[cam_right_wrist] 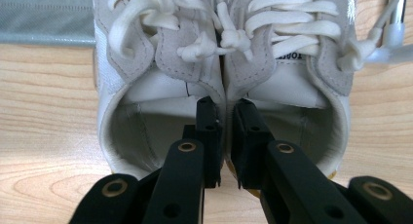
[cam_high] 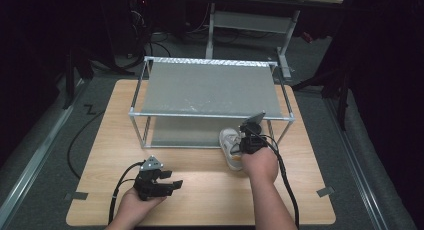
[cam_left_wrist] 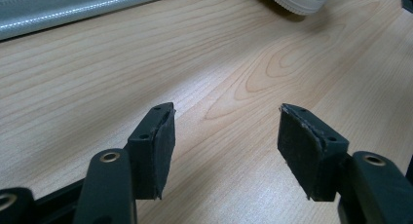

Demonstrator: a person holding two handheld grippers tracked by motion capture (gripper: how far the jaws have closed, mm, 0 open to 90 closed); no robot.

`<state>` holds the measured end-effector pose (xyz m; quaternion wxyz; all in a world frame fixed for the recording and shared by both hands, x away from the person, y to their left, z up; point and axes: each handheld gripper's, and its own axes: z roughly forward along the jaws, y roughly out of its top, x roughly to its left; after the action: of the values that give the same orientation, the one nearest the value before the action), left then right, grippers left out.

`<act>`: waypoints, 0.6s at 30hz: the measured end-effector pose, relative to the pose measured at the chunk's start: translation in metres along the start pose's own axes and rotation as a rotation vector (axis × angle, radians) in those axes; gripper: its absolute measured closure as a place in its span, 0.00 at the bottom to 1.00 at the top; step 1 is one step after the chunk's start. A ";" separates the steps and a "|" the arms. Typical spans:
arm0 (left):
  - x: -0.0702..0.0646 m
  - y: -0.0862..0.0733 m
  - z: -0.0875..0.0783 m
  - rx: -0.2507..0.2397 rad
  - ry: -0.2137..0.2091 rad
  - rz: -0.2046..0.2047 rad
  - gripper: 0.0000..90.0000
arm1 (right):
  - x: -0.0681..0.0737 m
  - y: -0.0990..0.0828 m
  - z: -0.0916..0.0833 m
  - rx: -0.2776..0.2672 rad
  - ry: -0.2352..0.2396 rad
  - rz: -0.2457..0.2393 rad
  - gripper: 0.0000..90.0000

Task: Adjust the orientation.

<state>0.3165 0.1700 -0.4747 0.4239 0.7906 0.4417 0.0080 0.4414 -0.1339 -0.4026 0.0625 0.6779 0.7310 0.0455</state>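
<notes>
Just beyond the right claw (cam_right_wrist: pixel 224 136) stands a metal-framed rack (cam_high: pixel 210 87) with a grey shelf, its lower front rail close ahead of the pair of white sneakers (cam_right_wrist: pixel 221 63). The right claw is clamped on the two inner collars of the sneakers, one jaw inside each shoe, with the pair resting on the wooden counter (cam_high: pixel 200 190). The left claw (cam_high: pixel 167 185) rests low over bare counter, jaws apart and holding nothing, well apart from the sneakers.

Matt wood-grain table (cam_high: pixel 200 190); white leather-and-suede shoes (cam_right_wrist: pixel 219 63); metal-framed rack (cam_high: pixel 210 90).
</notes>
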 end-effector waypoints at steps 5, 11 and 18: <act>0.000 0.000 -0.001 -0.001 0.000 0.003 0.44 | -0.003 -0.002 0.002 0.006 0.011 0.016 0.89; -0.001 -0.001 0.001 0.007 -0.001 0.006 0.44 | -0.007 -0.002 0.007 -0.012 0.014 -0.020 0.81; -0.001 -0.001 0.002 0.011 0.005 0.011 0.44 | -0.006 -0.002 0.001 0.017 0.045 0.047 0.71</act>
<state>0.3162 0.1685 -0.4761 0.4186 0.7953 0.4383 0.0100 0.4396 -0.1404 -0.4035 0.0391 0.6942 0.7165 0.0563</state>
